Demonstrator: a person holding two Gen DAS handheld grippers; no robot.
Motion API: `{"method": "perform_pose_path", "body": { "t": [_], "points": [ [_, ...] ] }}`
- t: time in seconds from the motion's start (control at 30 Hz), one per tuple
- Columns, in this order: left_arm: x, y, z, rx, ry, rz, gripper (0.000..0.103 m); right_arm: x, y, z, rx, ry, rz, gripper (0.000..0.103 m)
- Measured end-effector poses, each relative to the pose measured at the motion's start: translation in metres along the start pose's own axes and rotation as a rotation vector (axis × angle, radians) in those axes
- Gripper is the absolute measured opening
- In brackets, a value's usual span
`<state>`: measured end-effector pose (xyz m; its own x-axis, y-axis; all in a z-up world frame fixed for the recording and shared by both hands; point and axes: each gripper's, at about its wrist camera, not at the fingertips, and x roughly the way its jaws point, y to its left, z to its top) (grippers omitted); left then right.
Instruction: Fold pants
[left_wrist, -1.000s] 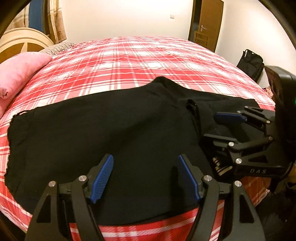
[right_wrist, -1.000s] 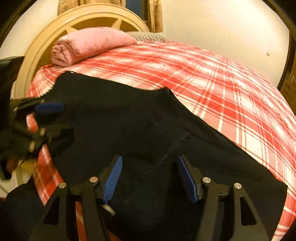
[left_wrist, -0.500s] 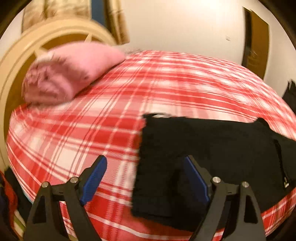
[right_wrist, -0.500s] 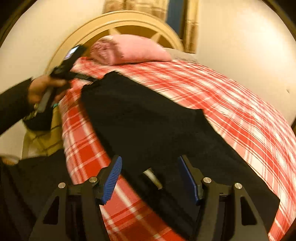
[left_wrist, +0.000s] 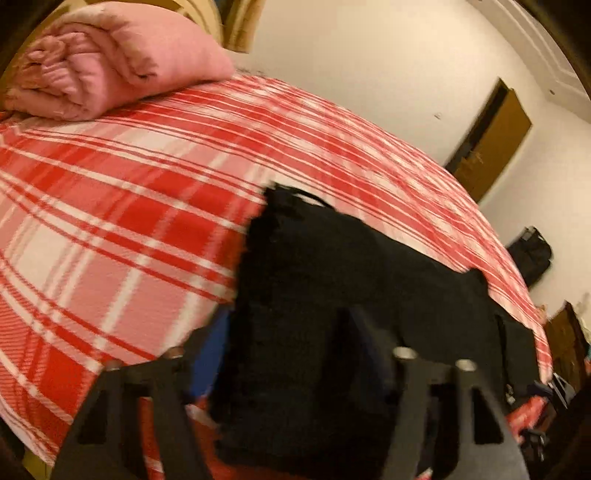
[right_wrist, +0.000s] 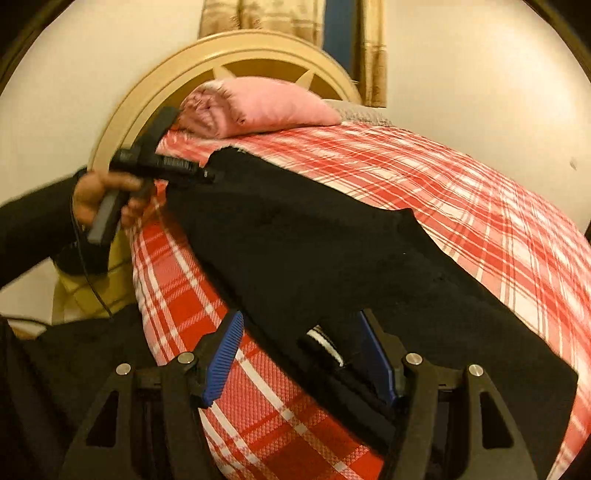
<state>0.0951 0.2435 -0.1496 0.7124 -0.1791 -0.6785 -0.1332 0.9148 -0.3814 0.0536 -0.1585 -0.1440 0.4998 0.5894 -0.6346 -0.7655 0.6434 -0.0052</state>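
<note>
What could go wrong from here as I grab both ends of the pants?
1. The left gripper is open over the hem of the pants, close to the plaid sheet; closing may pinch the sheet too.
2. The right gripper straddles only the near edge by the bed's side; a shallow bite could slip.
3. The left view is blurred, so aim is uncertain.

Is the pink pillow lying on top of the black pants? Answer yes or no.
No. The pink pillow sits by the headboard, with bare plaid bedspread between it and the black pants.

Red plaid bed (right_wrist: 480, 206); black pants (right_wrist: 314, 251) and pink pillow (right_wrist: 266, 107) atop
</note>
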Motion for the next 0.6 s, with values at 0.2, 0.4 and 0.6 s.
{"method": "perform_pose_path", "body": {
  "t": [0.2, 0.4, 0.6],
  "points": [
    [0.006, -0.004, 0.000, 0.034, 0.008, -0.050, 0.040, -0.019, -0.019, 0.006, 0.069, -0.052, -0.043, 0.064],
    [-0.028, -0.035, 0.014, 0.081, -0.049, -0.158, 0.021, -0.053, -0.077, 0.001, 0.256, -0.107, -0.211, 0.065],
    [-0.058, -0.105, 0.029, 0.166, -0.081, -0.273, 0.021, -0.088, -0.133, -0.017, 0.454, -0.143, -0.326, 0.065]
  ]
}}
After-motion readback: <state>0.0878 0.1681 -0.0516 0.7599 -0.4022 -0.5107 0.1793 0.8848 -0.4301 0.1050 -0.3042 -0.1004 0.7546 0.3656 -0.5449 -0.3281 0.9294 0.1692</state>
